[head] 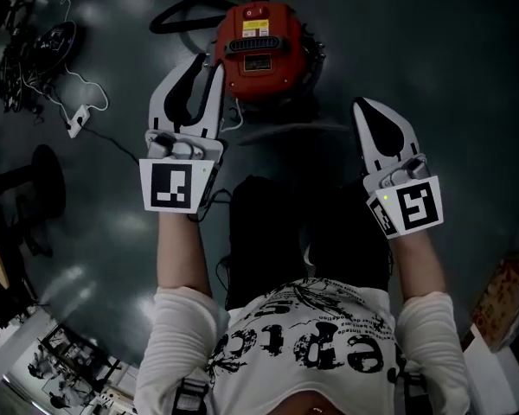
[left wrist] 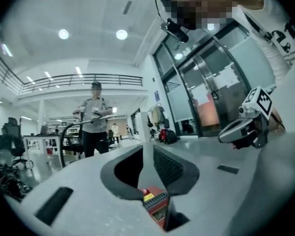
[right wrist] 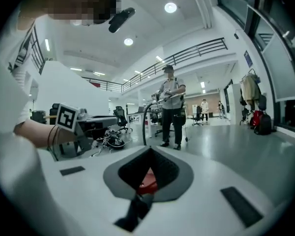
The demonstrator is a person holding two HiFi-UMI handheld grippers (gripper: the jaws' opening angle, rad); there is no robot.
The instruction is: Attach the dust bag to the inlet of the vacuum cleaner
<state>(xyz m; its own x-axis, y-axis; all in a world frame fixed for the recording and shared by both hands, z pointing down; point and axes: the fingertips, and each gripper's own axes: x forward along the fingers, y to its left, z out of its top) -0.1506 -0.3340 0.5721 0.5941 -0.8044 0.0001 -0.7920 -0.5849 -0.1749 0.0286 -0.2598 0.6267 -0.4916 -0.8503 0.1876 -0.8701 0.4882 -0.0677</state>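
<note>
The red vacuum cleaner [head: 259, 46] stands on the dark floor ahead of me, its black grille and yellow label facing up. No dust bag shows in any view. My left gripper [head: 206, 61] is held up in the air at the vacuum's left edge, jaws slightly apart and empty. My right gripper [head: 368, 104] hangs to the right of the vacuum, shut with nothing in it. In the left gripper view a slice of the vacuum [left wrist: 155, 208] shows through the gap behind the left gripper [left wrist: 148, 151]. In the right gripper view the vacuum [right wrist: 146, 181] shows red behind the right gripper [right wrist: 150, 154].
A black hose [head: 199, 3] curls behind the vacuum. A white power strip [head: 78, 119] and a tangle of cables [head: 30, 54] lie at the left, near a black stool base [head: 43, 180]. Another person [right wrist: 171, 107] stands across the hall holding a hose. Glass doors [left wrist: 211, 92] are nearby.
</note>
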